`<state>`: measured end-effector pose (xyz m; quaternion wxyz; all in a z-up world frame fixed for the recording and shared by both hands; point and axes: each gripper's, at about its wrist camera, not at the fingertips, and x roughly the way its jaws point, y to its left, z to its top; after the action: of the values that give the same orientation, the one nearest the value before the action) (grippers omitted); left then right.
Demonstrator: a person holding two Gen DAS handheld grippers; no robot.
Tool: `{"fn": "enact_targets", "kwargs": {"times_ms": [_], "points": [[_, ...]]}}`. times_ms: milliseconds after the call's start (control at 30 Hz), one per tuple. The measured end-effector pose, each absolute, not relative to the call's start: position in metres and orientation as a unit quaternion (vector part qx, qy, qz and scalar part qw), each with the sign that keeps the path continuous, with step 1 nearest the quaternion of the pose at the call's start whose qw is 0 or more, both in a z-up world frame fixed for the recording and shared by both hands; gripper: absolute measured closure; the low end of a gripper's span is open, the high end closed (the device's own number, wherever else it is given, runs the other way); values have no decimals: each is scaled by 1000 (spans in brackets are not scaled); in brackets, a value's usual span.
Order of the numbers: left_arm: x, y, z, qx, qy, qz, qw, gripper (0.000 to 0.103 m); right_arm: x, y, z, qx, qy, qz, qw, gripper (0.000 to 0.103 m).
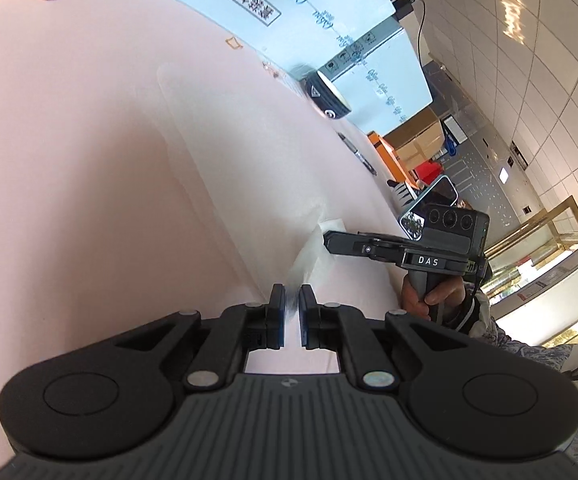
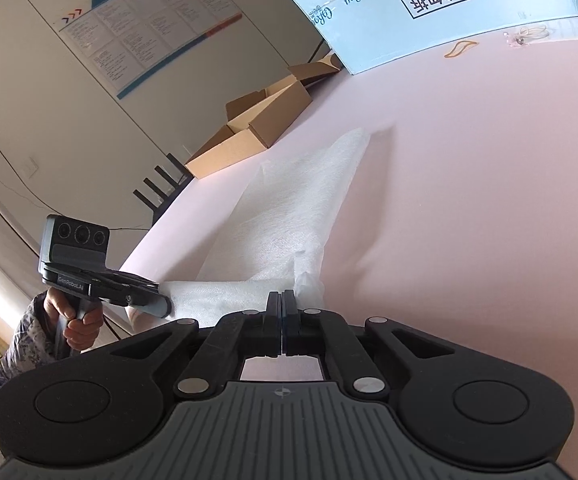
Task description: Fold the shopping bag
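Both hand-held grippers pinching white shopping bag (image 2: 289, 220) over pink worktop (image 2: 469, 200).
Left hand-held gripper (image 1: 292, 300) nearly closed, clamped on thin bag edge; right hand-held gripper (image 2: 283, 300) fully together, nipping bunched corner. Rest of bag lying flat on worktop, tapering away toward blue carton (image 2: 389, 12).
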<state>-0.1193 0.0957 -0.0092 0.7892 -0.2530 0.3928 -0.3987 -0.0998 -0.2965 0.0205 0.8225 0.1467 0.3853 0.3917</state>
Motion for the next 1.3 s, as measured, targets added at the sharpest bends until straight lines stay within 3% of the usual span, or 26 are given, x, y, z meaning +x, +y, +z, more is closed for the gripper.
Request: {"fn": "enact_targets", "kwargs": {"times_ms": [133,267,500,1067,1133,1233,1300], "points": [[-154,86,25,-228,284,-412,835,98,-101,-296,20,148,383,393,823,103],[-160,50,40,-185,258,-421,850,98,-103,-298,20,145,378,394,825,103],[-141,12,3,-180,300,-400,847,98,-107,-297,22,136,370,396,829,103],[-128,38,-29,-230,356,-371,826,101,-114,-298,26,120,361,397,835,103],[-126,38,-29,-231,360,-375,823,101,-119,-297,29,108,350,398,841,99],[-121,38,-29,-232,368,-378,817,101,-132,-297,39,77,322,400,855,79],[-119,37,-28,-231,373,-380,815,101,-142,-299,50,58,296,407,862,75]]}}
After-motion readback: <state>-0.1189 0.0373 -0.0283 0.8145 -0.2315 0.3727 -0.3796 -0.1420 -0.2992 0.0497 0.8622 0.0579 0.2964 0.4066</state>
